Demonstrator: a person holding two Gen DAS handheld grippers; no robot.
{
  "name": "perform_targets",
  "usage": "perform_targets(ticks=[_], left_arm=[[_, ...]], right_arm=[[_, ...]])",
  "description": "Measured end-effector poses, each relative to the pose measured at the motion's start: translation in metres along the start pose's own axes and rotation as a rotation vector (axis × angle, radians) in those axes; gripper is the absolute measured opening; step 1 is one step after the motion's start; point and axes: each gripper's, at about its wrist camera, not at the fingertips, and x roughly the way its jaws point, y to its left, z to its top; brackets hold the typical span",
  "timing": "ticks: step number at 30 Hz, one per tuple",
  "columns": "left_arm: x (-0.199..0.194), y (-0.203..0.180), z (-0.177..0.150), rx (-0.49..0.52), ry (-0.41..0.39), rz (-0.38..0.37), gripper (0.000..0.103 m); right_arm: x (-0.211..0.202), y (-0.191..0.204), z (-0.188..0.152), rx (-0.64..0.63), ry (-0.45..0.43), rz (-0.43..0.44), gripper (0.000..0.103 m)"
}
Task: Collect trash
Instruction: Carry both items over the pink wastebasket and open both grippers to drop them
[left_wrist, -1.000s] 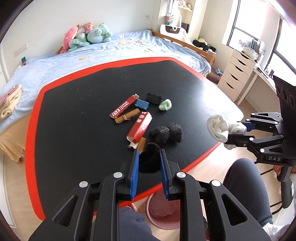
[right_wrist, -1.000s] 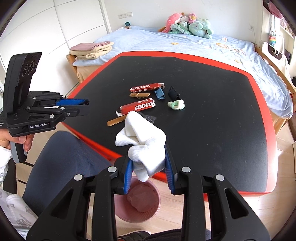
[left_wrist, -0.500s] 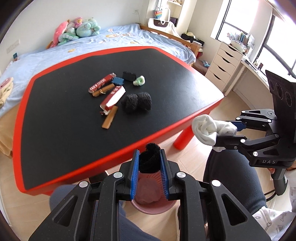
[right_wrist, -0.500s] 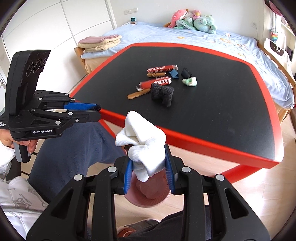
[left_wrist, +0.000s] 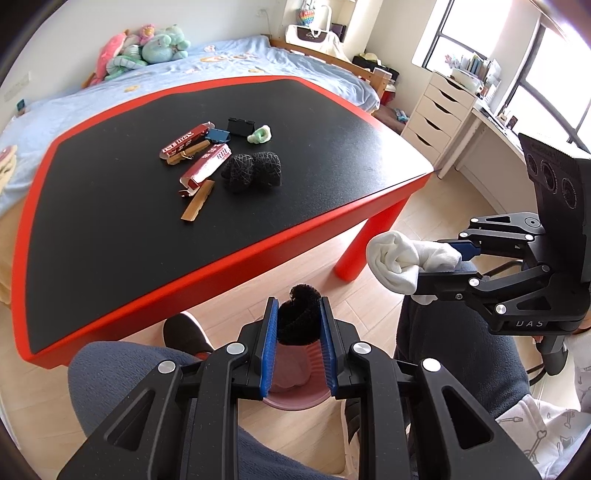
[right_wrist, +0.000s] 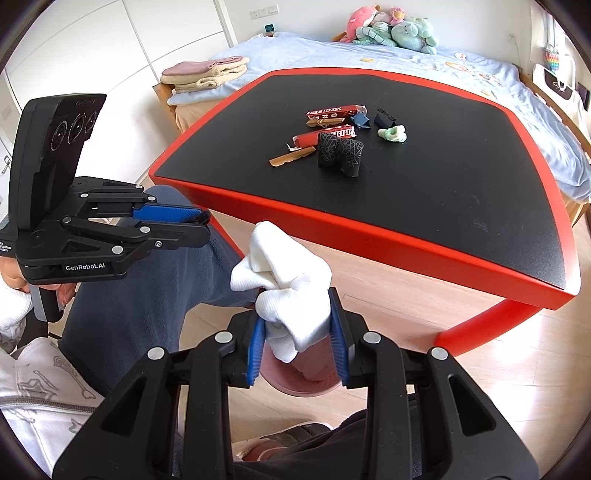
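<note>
The left claw (left_wrist: 298, 332) pinches a fuzzy black sock (left_wrist: 300, 314); the right claw (right_wrist: 297, 332) pinches a white sock (right_wrist: 284, 284). Both hang above the round pink bin (right_wrist: 306, 380), I think. Let go off-centre and 1 may hit the floor.

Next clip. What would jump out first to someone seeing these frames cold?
Both grippers are loaded over the pink bin on the floor: the right gripper clamps a white sock, the left gripper a black fuzzy wad. Behind them, leftover wrappers, clips and a black sock pair cluster on the red-edged black table.
</note>
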Motion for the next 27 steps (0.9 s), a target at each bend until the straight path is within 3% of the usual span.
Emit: perform_targets(ticks=[2, 3, 4, 5, 6, 8, 14, 27], left_arm=[[0.0, -0.001, -0.001, 0.001, 0.004, -0.014, 0.025], [0.0, -0.002, -0.002, 0.004, 0.004, -0.018, 0.028], [0.001, -0.002, -0.001, 0.007, 0.004, -0.013, 0.042], [0.0, -0.002, -0.002, 0.006, -0.003, -0.007, 0.06], [-0.001, 0.0, -0.002, -0.003, -0.014, -0.002, 0.068], [-0.004, 0.003, -0.002, -0.018, -0.031, 0.01, 0.088], [-0.008, 0.01, 0.0, -0.038, -0.041, 0.05, 0.095], [-0.01, 0.015, 0.004, -0.047, -0.041, 0.067, 0.095]], right_arm=[[0.001, 0.0, 0.0, -0.001, 0.004, 0.014, 0.036], [0.0, 0.001, -0.001, -0.004, 0.007, 0.016, 0.046], [0.0, 0.0, -0.001, -0.004, 0.008, 0.016, 0.054], [0.0, -0.001, -0.001, 0.0, 0.007, 0.011, 0.071], [0.0, -0.002, -0.001, 0.005, 0.006, 0.002, 0.086], [0.001, -0.006, -0.001, 0.019, 0.005, -0.02, 0.091], [0.003, -0.015, -0.003, 0.065, 0.019, -0.045, 0.096], [0.002, -0.017, -0.001, 0.09, 0.013, -0.039, 0.098]])
